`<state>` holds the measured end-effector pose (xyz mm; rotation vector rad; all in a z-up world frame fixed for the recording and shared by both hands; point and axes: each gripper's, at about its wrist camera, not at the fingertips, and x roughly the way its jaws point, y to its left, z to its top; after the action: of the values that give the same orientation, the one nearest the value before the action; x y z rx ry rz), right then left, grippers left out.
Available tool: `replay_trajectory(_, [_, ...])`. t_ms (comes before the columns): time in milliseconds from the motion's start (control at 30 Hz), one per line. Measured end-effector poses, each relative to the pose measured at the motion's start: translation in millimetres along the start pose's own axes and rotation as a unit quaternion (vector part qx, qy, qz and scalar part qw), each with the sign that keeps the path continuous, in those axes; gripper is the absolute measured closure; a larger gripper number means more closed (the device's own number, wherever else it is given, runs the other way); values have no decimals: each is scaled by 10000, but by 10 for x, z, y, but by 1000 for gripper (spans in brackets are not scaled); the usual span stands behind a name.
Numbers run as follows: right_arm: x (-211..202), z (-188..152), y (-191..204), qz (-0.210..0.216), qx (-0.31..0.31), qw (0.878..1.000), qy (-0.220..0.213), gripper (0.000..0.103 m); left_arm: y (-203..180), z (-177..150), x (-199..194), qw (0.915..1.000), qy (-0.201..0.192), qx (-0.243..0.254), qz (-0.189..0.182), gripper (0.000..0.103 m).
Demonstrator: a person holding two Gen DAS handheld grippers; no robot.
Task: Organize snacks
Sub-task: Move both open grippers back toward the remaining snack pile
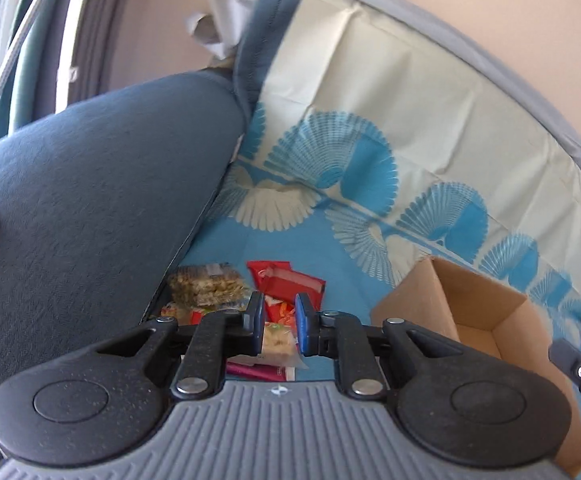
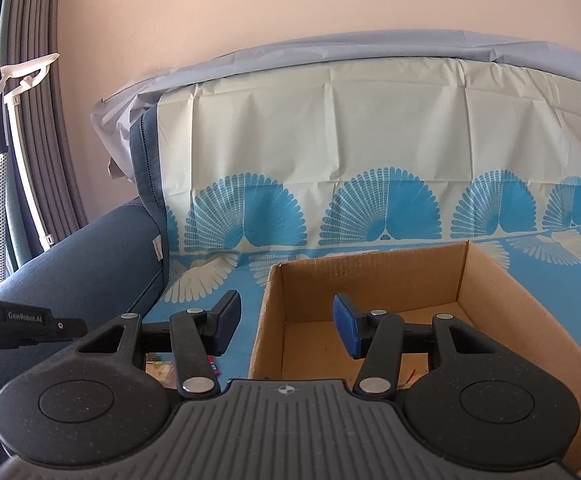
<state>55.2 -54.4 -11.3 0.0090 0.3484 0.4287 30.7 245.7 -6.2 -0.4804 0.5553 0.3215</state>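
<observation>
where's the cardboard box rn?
The cardboard box sits open on the blue patterned cover, straight ahead in the right wrist view; in the left wrist view it's right of the snack pile.

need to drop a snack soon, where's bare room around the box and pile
Free: the cardboard box floor looks nearly bare, and the blue cloth strip between box and snack pile. Crowded: the pile against the sofa arm, under the left gripper.
</observation>
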Motion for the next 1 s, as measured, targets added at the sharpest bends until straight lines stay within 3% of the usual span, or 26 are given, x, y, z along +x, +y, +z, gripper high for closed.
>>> replay_trajectory(133, [63,-2,77,100,-6,9999,34,50,58,-11,175,9988,408,-244,70,86])
replay_trajectory(300, [108,-34,202,280,9,9996,69,51,220,-22,271,9953,598,-739,159,86])
replay_trajectory(433, [114,-68,374,626,-120,9980,13,68,458,-32,363,9870,806,-1355,304,86])
replay_trajectory(567, [195,-134,615,988,-279,9946,148,71,581,-38,438,9804,904,-1718,326,85])
replay_trajectory(767, [502,-223,922,1305,-288,9894,572,70,446,-13,480,9880,859,-1244,324,82])
replay_trajectory(1000, [879,-319,994,1250,134,9841,1255,70,327,54,577,9951,698,-513,478,75])
